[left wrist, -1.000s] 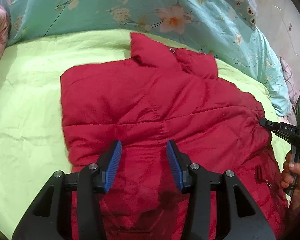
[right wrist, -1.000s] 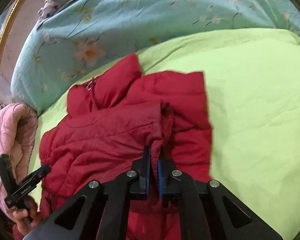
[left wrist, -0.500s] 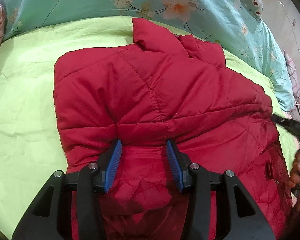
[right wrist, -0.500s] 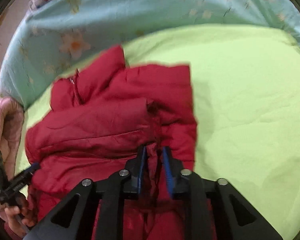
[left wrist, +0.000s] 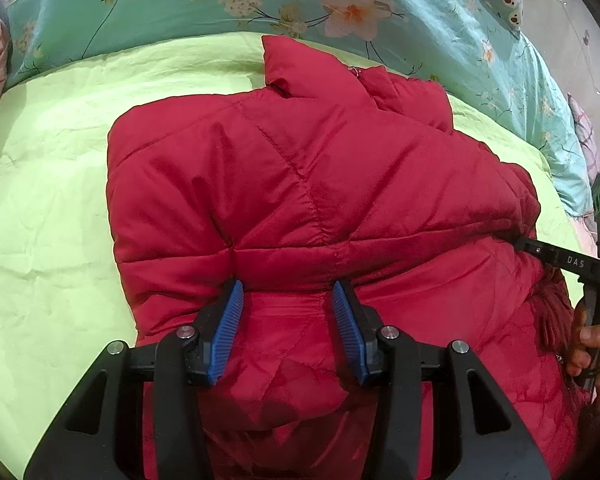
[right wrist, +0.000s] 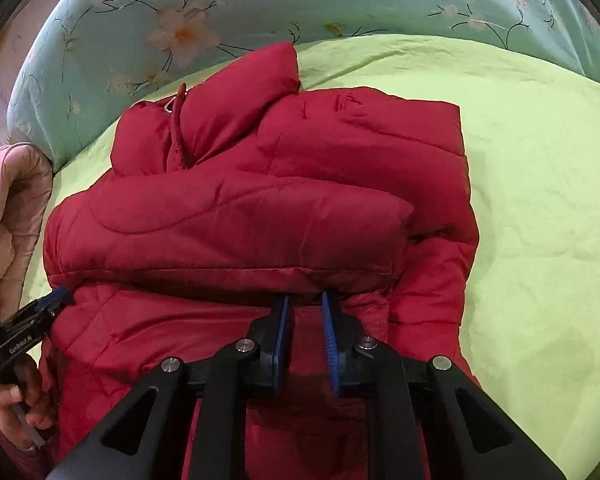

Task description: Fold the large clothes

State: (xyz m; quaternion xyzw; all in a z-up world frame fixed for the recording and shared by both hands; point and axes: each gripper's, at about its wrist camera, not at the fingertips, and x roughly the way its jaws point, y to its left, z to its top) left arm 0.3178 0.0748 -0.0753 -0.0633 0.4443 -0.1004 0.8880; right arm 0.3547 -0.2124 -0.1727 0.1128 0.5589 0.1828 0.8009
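Red quilted jacket (left wrist: 308, 208) folded on green bed sheet (left wrist: 52, 184); left hand-held gripper (left wrist: 287, 292) released, right hand-held gripper (right wrist: 305, 300) released, tips under fold.

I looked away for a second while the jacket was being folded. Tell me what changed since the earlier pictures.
The right tool, shut on the red jacket a second ago, has opened and let the fabric go. Both tools pushed forward toward the collar, so the folded-over layer now lies further up the jacket. The left tool stayed open throughout. The green sheet and floral quilt look unchanged.
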